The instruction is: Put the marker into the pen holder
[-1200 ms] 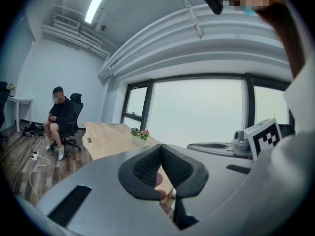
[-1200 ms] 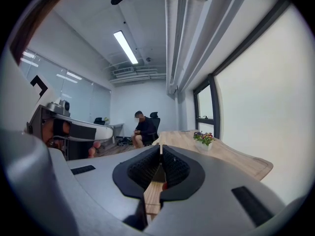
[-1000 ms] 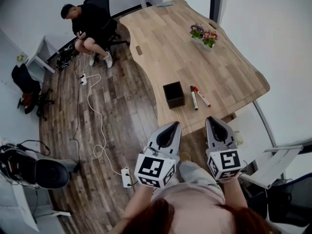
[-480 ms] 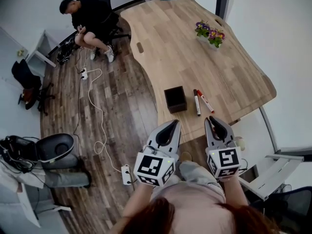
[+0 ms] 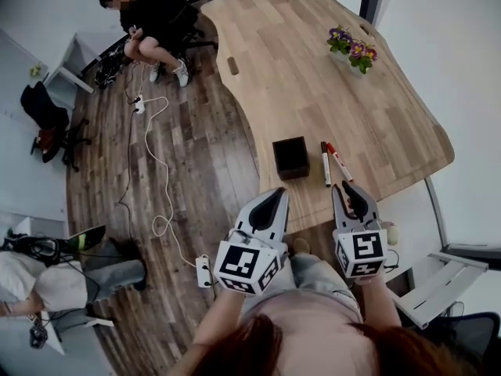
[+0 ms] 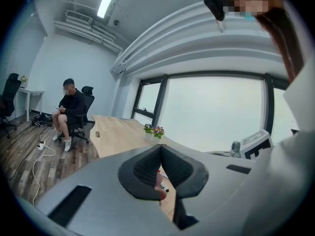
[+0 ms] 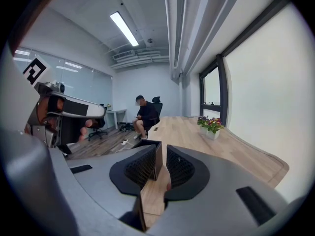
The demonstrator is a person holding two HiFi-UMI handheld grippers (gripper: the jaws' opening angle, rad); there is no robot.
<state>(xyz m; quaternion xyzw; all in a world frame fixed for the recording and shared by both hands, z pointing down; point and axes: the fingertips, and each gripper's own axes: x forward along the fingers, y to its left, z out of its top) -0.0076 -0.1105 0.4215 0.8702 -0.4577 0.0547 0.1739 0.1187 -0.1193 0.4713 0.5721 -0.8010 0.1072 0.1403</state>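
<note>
Showing the scene from the head view, a pale wooden table with a curved edge point(image 5: 313, 77) carries a black square open-topped pen holder point(image 5: 290, 157) near its closest edge. Just to the holder's right, apart from it, lie a black-and-white marker point(image 5: 325, 164) and a red-and-white marker point(image 5: 339, 162), side by side on the bare wood; neither is in the holder. Both grey two-jaw tools are at the table's near edge, short of the markers. The left gripper point(image 6: 159, 149) has its ribbed pads meeting at the tips, with nothing between them. The right gripper point(image 7: 164, 154) has its pads parted by a narrow slit and is likewise empty; the pen holder shows through that slit, farther along the table. Toward the table's far end stands a white pot of purple and yellow flowers point(image 5: 352, 49). Beyond the table, a person in dark clothing point(image 5: 153, 14) sits on a black office chair, and a white power strip point(image 5: 205, 271) lies on the dark plank floor.
</note>
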